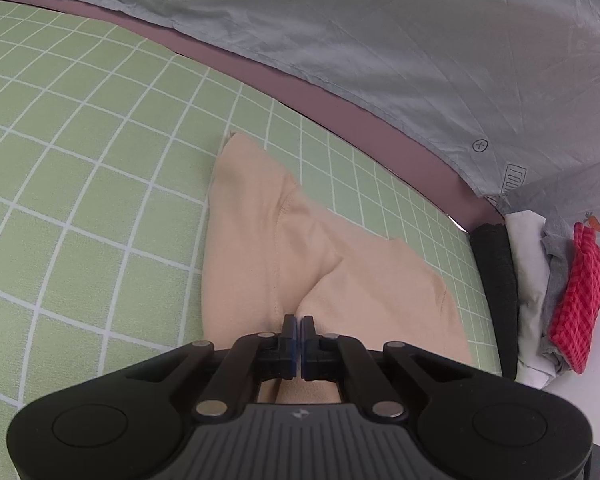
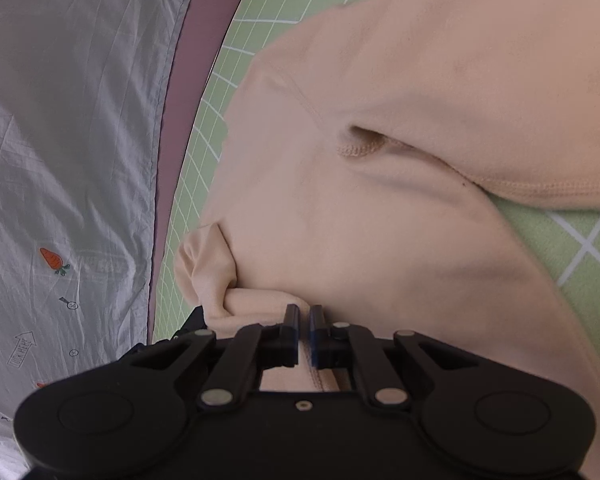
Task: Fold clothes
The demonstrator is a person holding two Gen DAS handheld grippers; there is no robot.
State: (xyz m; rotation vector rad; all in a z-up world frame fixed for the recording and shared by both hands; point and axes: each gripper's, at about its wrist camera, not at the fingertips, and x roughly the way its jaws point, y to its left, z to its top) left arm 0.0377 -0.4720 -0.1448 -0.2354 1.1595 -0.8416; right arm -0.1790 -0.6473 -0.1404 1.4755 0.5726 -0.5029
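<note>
A beige garment [image 1: 260, 240] lies crumpled on a green checked sheet [image 1: 80, 160]. A crease in the cloth runs straight into the tips of my left gripper [image 1: 299, 322], which is shut on the garment's near edge with its blue pads pressed together. In the right wrist view the same beige garment [image 2: 380, 240] fills most of the picture, with a stitched hem folded over at the right. My right gripper [image 2: 304, 314] is shut on a thin layer of it, and a strip of beige cloth shows between the pads. A bunched fold sits just left of the fingers.
A grey printed sheet [image 1: 380, 40] with carrot motifs [image 2: 54, 259] lies beyond a mauve strip [image 1: 300, 92] along the green sheet's far edge. At the right, a stack holds a red checked cloth [image 1: 576, 300], grey and white pieces and a black item [image 1: 496, 280].
</note>
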